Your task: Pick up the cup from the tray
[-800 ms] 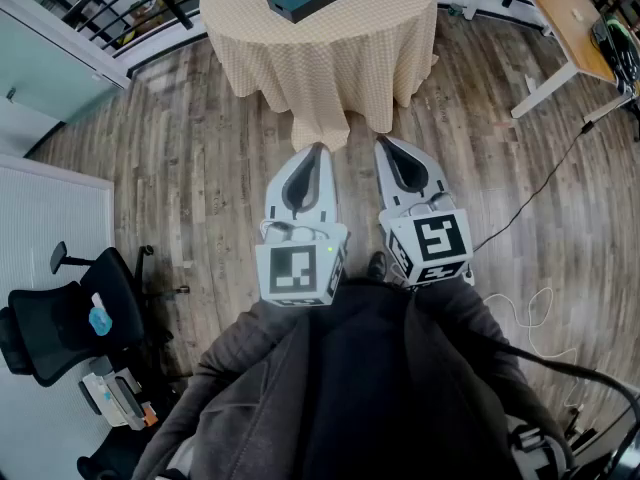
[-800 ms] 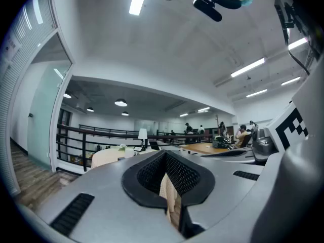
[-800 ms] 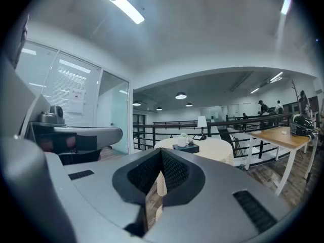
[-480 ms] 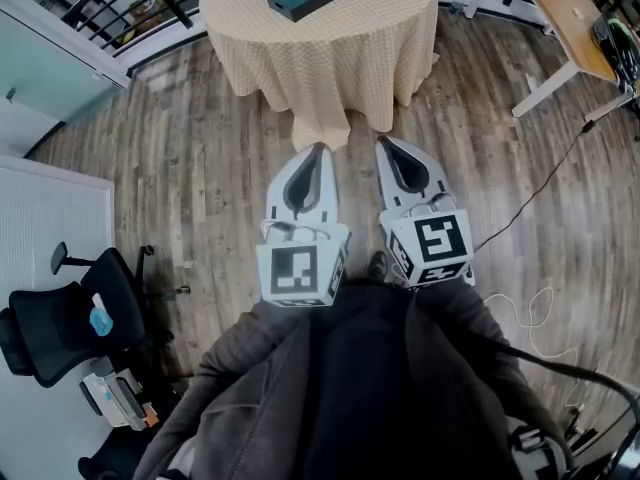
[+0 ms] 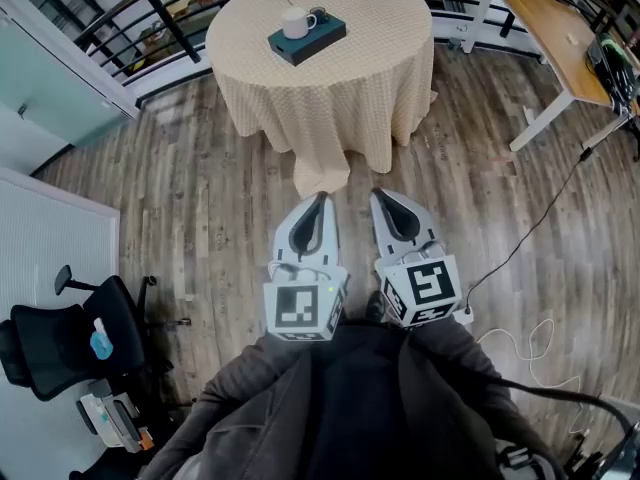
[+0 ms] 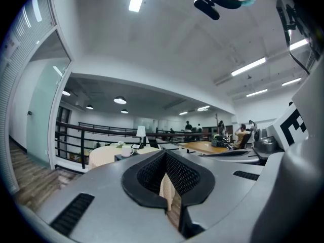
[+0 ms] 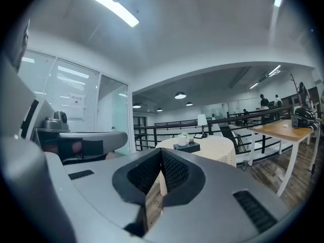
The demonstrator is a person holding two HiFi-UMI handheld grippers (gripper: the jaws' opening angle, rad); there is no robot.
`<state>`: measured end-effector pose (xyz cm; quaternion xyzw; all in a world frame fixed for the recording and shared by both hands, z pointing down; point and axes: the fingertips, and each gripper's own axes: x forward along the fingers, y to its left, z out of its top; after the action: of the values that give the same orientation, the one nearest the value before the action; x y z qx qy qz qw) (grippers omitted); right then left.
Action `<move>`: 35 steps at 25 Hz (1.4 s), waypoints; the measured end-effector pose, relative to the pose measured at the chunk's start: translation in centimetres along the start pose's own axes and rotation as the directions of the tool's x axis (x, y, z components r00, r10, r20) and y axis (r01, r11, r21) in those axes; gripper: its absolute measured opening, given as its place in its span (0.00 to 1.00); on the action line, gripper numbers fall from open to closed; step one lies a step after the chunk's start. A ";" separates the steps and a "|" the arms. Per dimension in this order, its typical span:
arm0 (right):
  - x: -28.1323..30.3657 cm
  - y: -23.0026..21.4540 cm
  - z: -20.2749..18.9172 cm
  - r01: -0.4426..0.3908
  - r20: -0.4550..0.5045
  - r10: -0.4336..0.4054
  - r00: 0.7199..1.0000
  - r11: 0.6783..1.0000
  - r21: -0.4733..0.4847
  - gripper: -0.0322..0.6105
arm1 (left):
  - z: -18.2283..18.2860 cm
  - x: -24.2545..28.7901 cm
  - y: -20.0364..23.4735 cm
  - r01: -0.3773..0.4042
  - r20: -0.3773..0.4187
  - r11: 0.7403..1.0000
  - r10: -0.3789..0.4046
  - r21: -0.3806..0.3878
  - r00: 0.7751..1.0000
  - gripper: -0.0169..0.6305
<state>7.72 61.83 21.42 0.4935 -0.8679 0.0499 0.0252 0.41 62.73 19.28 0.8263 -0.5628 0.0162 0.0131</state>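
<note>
Standing upright on a dark tray [image 5: 322,38], the white cup [image 5: 296,22] sits toward the far side of the round table [image 5: 330,88], whose cream cloth hangs to the floor; its handle seems to point to the right in the head view, though it is small there. Both grippers are on the near side of the table, well apart from it and held level over the wood floor [image 5: 180,198], so the cup lies straight ahead and higher than where they now point. The left gripper [image 5: 320,198] has its jaws brought together with nothing between them, and its own view puts the cup [image 6: 126,151] a little left of its jaw line. The right gripper [image 5: 378,195] is likewise closed and empty, with the cup [image 7: 183,141] and tray [image 7: 188,147] just right of its jaw line. Neither is clearly nearer; the left looks slightly better placed. Judging from this, the task is at the approach: the person must close on the table, then open one gripper before reaching the cup.
</note>
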 end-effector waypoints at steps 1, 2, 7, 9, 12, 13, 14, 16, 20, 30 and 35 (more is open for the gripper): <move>-0.2 -0.5 0.0 -0.002 0.001 0.002 1.000 1.000 0.004 0.06 | 0.0 0.3 -0.5 0.003 -0.002 1.000 -0.003 0.000 1.000 0.03; -0.5 -1.1 -0.1 -0.004 0.000 0.004 1.000 1.000 0.008 0.06 | -0.1 0.6 -1.1 0.005 -0.005 1.000 -0.005 0.000 1.000 0.03; -2.2 -3.6 -0.9 -0.012 -0.014 0.013 1.000 0.999 0.039 0.06 | -0.3 1.4 -4.2 0.000 -0.015 1.000 0.000 0.009 1.000 0.03; -2.3 -4.5 -1.2 -0.010 -0.013 0.010 1.000 0.999 0.052 0.06 | -0.4 1.6 -4.9 -0.008 -0.014 1.000 0.008 0.009 1.000 0.03; -1.6 -5.1 -1.6 -0.014 -0.016 0.015 1.000 0.998 0.069 0.06 | -1.0 2.0 -4.4 -0.027 -0.046 0.999 0.028 0.019 0.999 0.03; -1.3 -5.1 -1.7 -0.019 -0.016 0.021 1.000 0.997 0.068 0.06 | -1.3 2.1 -4.0 -0.034 -0.057 0.999 0.036 0.027 0.998 0.03; -1.0 -5.1 -1.8 -0.024 -0.018 0.025 1.000 0.997 0.069 0.06 | -1.5 2.3 -3.7 -0.040 -0.064 0.999 0.042 0.030 0.997 0.03; -0.3 -5.2 -2.1 -0.029 -0.025 0.031 0.999 0.997 0.072 0.06 | -2.0 2.7 -3.2 -0.047 -0.073 0.999 0.049 0.028 0.996 0.03; 2.2 -5.4 -2.6 -0.036 -0.039 0.039 0.998 0.997 0.072 0.06 | -2.9 4.4 -1.5 -0.051 -0.079 0.999 0.051 0.012 0.996 0.03; 12.0 -5.3 -2.4 -0.045 -0.075 0.049 0.996 0.998 0.049 0.06 | -3.3 10.8 6.1 -0.056 -0.073 0.997 0.053 -0.044 0.996 0.03; 17.8 -5.1 -0.8 -0.045 -0.074 0.047 0.996 0.999 0.028 0.06 | -2.2 14.2 10.7 -0.062 -0.042 0.996 0.059 -0.066 0.997 0.03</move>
<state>2.95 44.16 24.20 0.4714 -0.8768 0.0805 0.0500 -4.42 45.70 22.12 0.8075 -0.5874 0.0142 0.0513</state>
